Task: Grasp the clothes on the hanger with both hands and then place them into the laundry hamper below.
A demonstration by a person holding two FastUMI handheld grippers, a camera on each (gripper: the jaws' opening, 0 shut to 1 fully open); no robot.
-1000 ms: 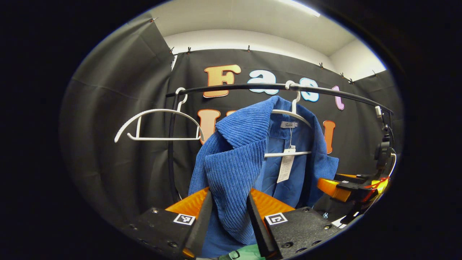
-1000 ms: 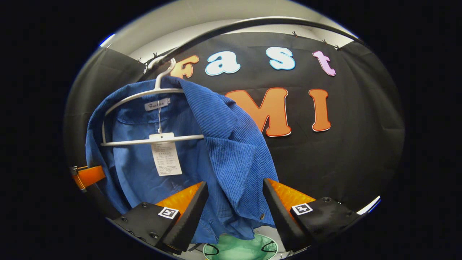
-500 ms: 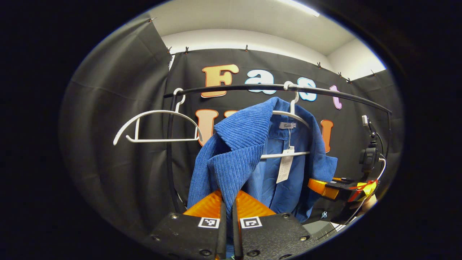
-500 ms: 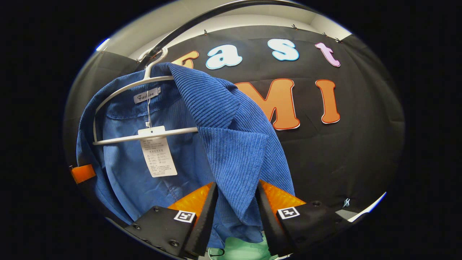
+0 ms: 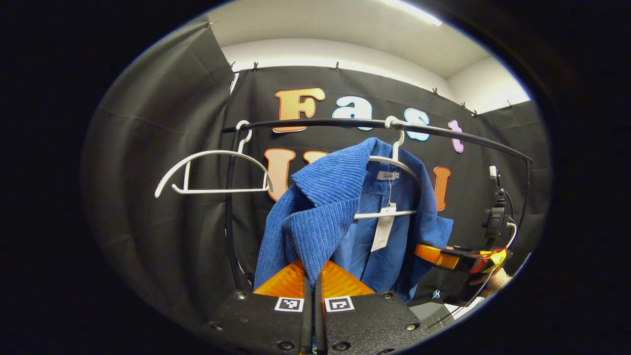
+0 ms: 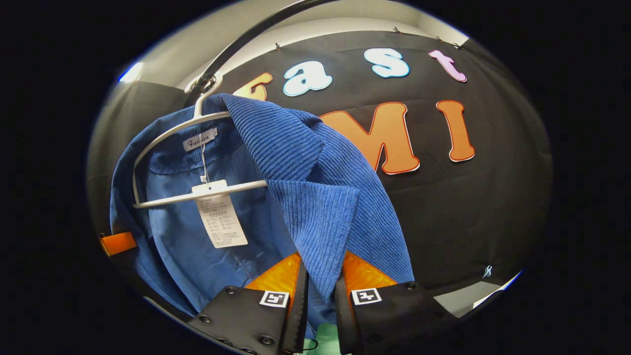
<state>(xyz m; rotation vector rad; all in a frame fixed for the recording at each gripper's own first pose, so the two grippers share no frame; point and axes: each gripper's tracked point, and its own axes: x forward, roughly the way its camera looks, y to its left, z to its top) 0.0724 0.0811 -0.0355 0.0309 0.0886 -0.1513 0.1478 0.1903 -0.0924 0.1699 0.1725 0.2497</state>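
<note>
My left gripper (image 5: 313,315) is clamped tight on the lapel edge of the blue ribbed corduroy jacket (image 5: 323,217), its two fingers pressed together with only a thin fold of cloth between them. My right gripper (image 6: 319,308) has narrowed onto the opposite lapel, both fingers pinching a thicker tongue of the same fabric. From the left gripper view I also see that right gripper off to the side of the jacket, at its lower hem.

The jacket hangs on a white plastic hanger (image 6: 197,197), collar draped over its shoulders, with a paper tag (image 6: 221,221) dangling across the hanger's lower bar. The hanger's hook sits over the black metal rail (image 5: 345,123) above the jacket. A second, bare white hanger (image 5: 212,172) hangs on the same rail, well apart from the jacket. Just beneath the jacket's hem a sliver of pale green (image 6: 325,340) shows, which I take to be the laundry hamper.

I judge the risks to be these: both grips hold only thin lapel edges, so a downward pull could slip the cloth free. The collar wraps the hanger, so tugging could drag the hanger off the rail, or snag the tag string.
</note>
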